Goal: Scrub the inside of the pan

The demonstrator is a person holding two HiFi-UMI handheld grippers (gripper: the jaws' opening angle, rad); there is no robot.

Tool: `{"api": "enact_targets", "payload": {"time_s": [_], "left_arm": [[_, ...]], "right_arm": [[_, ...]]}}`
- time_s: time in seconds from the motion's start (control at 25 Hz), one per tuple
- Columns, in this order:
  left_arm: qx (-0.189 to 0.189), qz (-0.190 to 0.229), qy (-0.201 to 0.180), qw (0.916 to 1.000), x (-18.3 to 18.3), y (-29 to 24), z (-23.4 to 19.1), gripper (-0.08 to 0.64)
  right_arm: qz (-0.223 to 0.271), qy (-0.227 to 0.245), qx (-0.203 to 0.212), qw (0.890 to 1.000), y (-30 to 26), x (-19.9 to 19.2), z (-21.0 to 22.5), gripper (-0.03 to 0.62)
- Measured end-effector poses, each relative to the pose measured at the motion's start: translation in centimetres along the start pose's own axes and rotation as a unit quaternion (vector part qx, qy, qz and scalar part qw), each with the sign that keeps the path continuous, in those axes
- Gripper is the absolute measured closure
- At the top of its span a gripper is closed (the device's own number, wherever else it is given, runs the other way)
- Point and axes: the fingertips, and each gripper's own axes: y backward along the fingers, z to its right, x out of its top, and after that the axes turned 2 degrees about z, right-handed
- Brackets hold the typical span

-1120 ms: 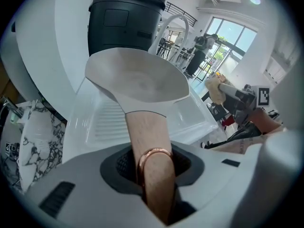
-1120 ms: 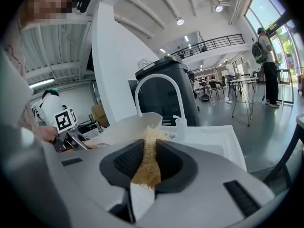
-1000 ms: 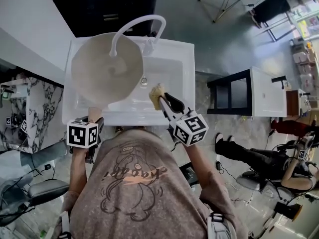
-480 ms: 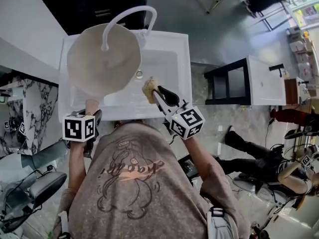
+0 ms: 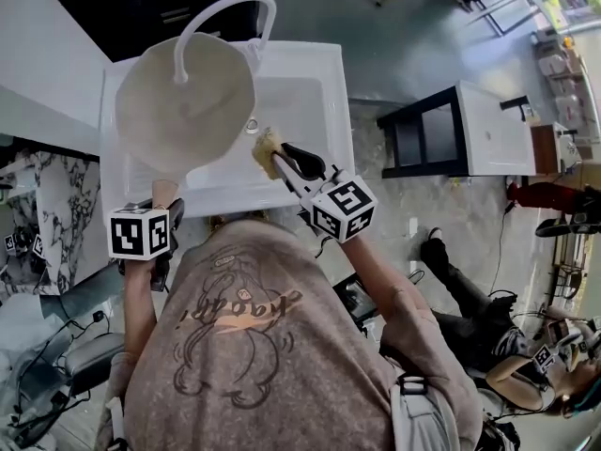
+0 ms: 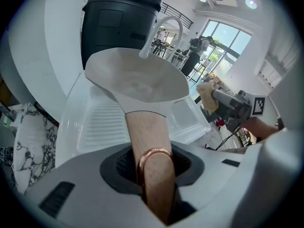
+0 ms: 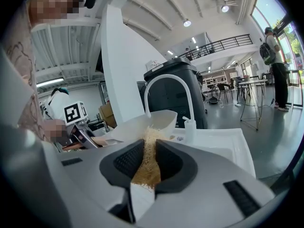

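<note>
Clamping the wooden handle [image 6: 148, 141] between its fingers [image 6: 118, 166], the left gripper [image 6: 153, 177] tilts the pan [image 5: 183, 101] over the sink [image 5: 315, 73], baring its inside; the right gripper [image 5: 282, 163] pinches a fibrous scrubber [image 5: 267, 147] just beside it.

We show the pan [image 5: 183, 97] in matt cream, its handle [image 6: 145, 132] pale wood-tan and banded by a copper-coloured ring [image 6: 154, 150]. The scrubber [image 5: 267, 148] is straw-yellow and fibrous. The sink [image 5: 315, 92] and faucet [image 7: 167, 76] are glossy white; we note fine parallel ridges on the draining board [image 6: 102, 120]. The left gripper [image 6: 152, 170] and right gripper [image 7: 145, 167] are light grey with dark grey, fine-textured pads. Each marker cube [image 5: 139, 234] is white with black squares. The person's shirt [image 5: 254, 365] is taupe, with a dark line drawing and an orange stroke. The side counter [image 5: 56, 214] is white marble veined in black; the bin [image 6: 118, 23] is black.
</note>
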Motion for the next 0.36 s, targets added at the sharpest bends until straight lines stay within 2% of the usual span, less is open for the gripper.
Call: {"api": "enact_targets", "payload": {"time_s": [0.36], "left_arm": [[0.0, -0.004, 0.006, 1.0, -0.72, -0.1, -0.44, 0.423]], "right_arm": [[0.002, -0.003, 0.003, 1.0, -0.5, 0.01, 0.13, 0.5]]}}
